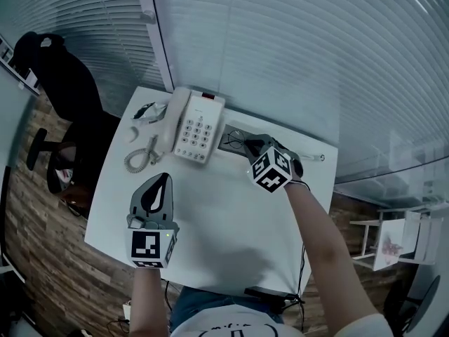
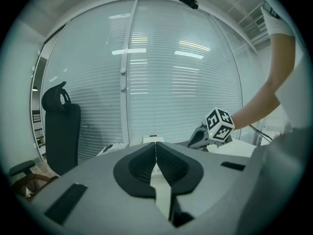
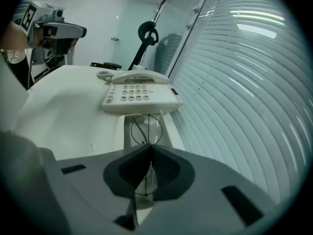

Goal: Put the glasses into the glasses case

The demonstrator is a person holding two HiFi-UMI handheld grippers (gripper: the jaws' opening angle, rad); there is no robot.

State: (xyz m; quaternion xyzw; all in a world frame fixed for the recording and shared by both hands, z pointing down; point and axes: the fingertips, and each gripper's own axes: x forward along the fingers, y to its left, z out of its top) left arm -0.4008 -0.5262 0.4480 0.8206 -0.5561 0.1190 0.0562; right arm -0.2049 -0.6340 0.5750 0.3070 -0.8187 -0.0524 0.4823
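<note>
The glasses [image 3: 145,129] have thin round wire rims. My right gripper [image 3: 149,148] is shut on them at the frame, one lens showing beyond the jaw tips and one between the jaws. They hang just over the open grey glasses case [image 3: 164,131], which lies beside the phone. From the head view the case [image 1: 226,143] sits at the table's far edge with the right gripper [image 1: 247,146] at its right end. My left gripper [image 1: 156,195] is shut and holds nothing, above the table's left part; its closed tips [image 2: 155,153] point toward the window.
A white desk phone [image 1: 196,126] with a coiled cord [image 1: 140,159] stands left of the case. Small items [image 1: 147,111] lie at the table's far left corner. A black office chair [image 1: 63,90] stands to the left. Window blinds run behind the white table [image 1: 224,230].
</note>
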